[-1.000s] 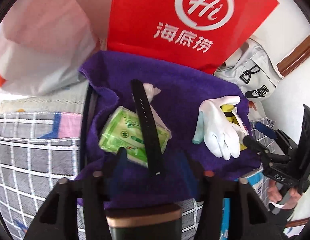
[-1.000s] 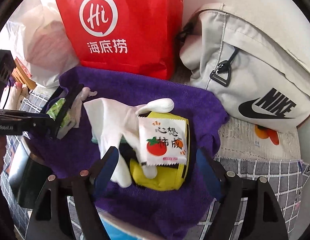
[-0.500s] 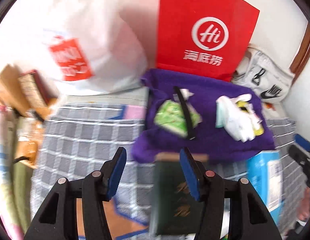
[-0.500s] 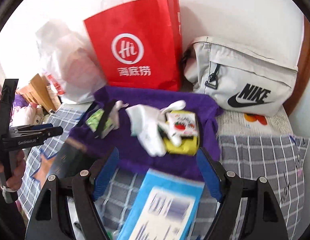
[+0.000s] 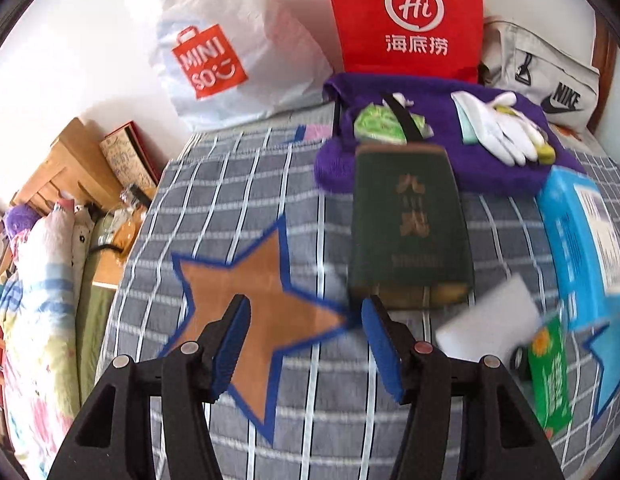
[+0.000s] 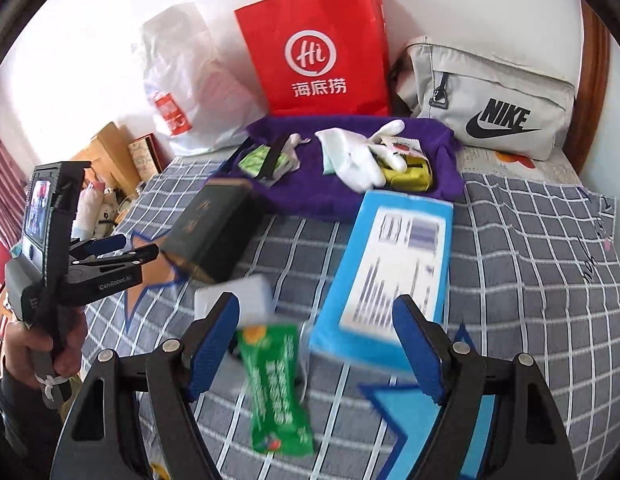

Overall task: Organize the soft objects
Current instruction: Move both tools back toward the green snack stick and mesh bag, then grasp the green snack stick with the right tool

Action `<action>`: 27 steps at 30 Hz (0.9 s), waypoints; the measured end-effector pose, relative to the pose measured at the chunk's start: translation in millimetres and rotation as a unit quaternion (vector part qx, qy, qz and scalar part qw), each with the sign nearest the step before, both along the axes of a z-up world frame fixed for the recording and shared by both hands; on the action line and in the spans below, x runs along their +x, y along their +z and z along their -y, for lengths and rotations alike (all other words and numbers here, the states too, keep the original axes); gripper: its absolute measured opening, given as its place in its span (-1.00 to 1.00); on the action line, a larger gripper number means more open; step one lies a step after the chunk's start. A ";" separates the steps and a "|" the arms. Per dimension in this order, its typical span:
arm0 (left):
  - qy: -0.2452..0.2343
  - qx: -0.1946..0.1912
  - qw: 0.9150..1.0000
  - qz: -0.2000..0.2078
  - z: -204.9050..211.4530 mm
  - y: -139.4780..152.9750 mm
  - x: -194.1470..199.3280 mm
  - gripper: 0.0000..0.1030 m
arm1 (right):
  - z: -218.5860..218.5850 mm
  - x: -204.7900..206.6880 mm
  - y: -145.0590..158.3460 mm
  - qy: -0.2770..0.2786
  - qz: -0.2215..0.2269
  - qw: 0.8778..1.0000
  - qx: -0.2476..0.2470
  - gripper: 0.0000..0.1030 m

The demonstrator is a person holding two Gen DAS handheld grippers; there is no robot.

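Observation:
A purple towel (image 5: 486,168) (image 6: 310,188) lies at the far side of the checked bed. On it are a green tissue pack (image 5: 374,126) (image 6: 256,158) under a black strap (image 5: 402,120), a white glove (image 5: 498,132) (image 6: 358,156) and a yellow packet (image 6: 410,174) with a tomato sachet (image 6: 402,146). My left gripper (image 5: 306,340) is open and empty over an orange star patch, near a dark green box (image 5: 410,228) (image 6: 212,232). My right gripper (image 6: 316,340) is open and empty above a green sachet (image 6: 276,384). The left gripper also shows in the right wrist view (image 6: 122,248).
A blue box (image 6: 390,276) (image 5: 586,240) and a white block (image 6: 234,292) (image 5: 490,320) lie near the grippers. A red paper bag (image 6: 322,48), a white plastic bag (image 5: 230,48) and a grey Nike bag (image 6: 490,100) stand along the wall. Bedside clutter lies at the left (image 5: 70,184).
Both grippers have pulled back from the purple towel toward the near side of the bed, still open and empty. The boxes, white block and green sachet have come into view.

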State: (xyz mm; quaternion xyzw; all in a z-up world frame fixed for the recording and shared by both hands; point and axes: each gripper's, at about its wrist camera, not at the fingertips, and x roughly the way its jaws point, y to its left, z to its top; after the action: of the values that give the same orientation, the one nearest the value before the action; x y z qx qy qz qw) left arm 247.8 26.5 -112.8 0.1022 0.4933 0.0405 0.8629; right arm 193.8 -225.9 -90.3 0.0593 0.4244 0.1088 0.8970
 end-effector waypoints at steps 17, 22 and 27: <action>-0.007 -0.013 1.000 -0.003 -3.7 -18.6 -54.5 0.13 | -37.3 -41.8 -72.8 0.050 -0.028 0.998 -0.021 -0.07; -0.017 -0.013 1.000 -0.009 -1.1 -24.6 -55.4 0.13 | -46.4 -32.6 -89.6 0.056 -0.037 0.997 -0.027 -0.07; -0.022 -0.045 0.999 -0.021 -0.9 -29.4 -54.3 0.13 | -54.3 -28.5 -96.5 0.061 -0.029 0.997 -0.048 -0.29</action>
State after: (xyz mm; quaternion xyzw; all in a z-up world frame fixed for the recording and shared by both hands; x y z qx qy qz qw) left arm 193.5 27.4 -142.2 0.0751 0.5107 -0.0023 0.8565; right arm 165.4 -171.6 -186.9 -0.0070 0.4576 0.1410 0.8779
